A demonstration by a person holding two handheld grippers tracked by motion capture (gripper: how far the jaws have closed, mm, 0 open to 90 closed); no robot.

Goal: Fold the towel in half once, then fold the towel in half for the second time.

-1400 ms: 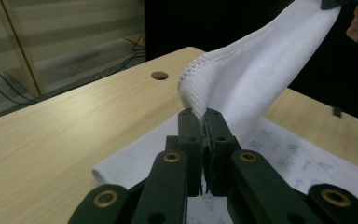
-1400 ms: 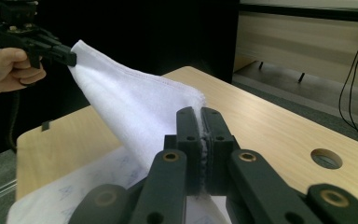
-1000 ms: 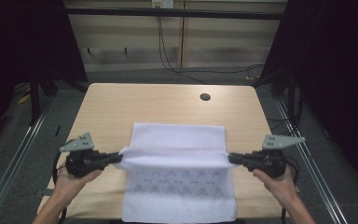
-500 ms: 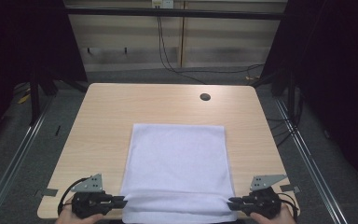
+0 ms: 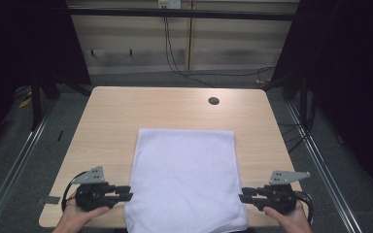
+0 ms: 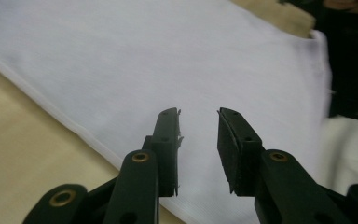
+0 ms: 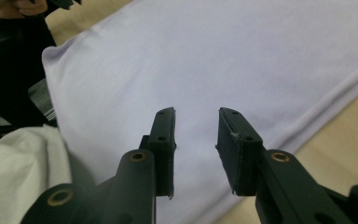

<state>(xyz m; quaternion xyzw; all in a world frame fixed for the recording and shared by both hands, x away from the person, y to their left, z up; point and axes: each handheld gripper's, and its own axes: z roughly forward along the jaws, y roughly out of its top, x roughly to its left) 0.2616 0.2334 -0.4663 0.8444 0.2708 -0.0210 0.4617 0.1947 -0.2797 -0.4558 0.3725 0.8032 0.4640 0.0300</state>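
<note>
White towel (image 5: pixel 187 177) lies flat on the tabletop (image 5: pixel 116 116), folded, long axis running away from the person, near end hanging a little over the front edge. Left gripper (image 5: pixel 126 193) sits just beside the towel's near-left corner, right gripper (image 5: pixel 243 195) just beside the near-right corner; both point inward at the cloth, about equally close. Left gripper view: fingers (image 6: pixel 168 140) spread, nothing between them, towel edge directly under and ahead. Right gripper view: fingers (image 7: pixel 164 140) also spread and empty, doubled towel edge below. No containers on the tabletop; only a dark round hole (image 5: pixel 213 101) near the far edge. Likely next grab, as a guess: the side edges or near corners
</note>
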